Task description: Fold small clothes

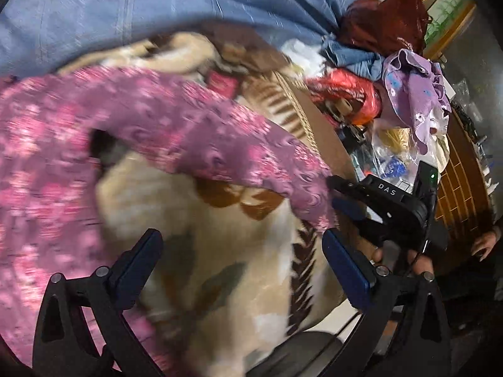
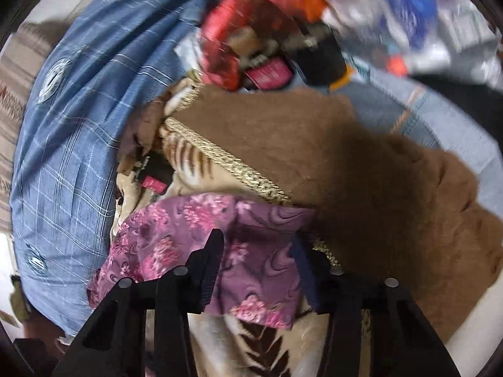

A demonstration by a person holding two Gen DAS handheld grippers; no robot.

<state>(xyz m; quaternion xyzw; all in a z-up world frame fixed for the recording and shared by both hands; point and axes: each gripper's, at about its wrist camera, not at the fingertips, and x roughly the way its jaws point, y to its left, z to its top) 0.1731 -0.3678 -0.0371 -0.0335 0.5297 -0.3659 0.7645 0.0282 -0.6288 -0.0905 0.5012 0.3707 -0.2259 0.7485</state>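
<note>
Your left gripper (image 1: 242, 270) stands wide, its two blue-padded fingers (image 1: 345, 270) well apart, with nothing between them. Beneath it lies a cream and brown leaf-patterned blanket (image 1: 220, 251).

The task item, a pink and purple floral garment (image 1: 110, 132), is stretched across the blanket. In the left wrist view it fills the left side and runs as a band toward the right, where its far corner reaches your right gripper (image 1: 338, 193). Motion blur softens most of the cloth in this view.

Behind the garment you have a blue checked sheet (image 1: 141, 9) along the top. To the right of it sits a pile of mixed items: a dark red cloth (image 1: 386, 15), a lilac printed cloth (image 1: 418, 88) and a red shiny bag (image 1: 345, 91).

In the right wrist view, the blue checked sheet (image 2: 72, 125) occupies the left side. The floral garment (image 2: 195, 235) lies at lower centre, over the blanket (image 2: 251, 345). Your right gripper (image 2: 259, 270) is at a medium opening, with one corner of the garment lying between its jaws. The frame does not settle whether the pads press on the cloth. A gold braided edging (image 2: 232, 163) runs diagonally just above the garment, bordering a plain brown blanket face (image 2: 361, 188) to the right.
</note>
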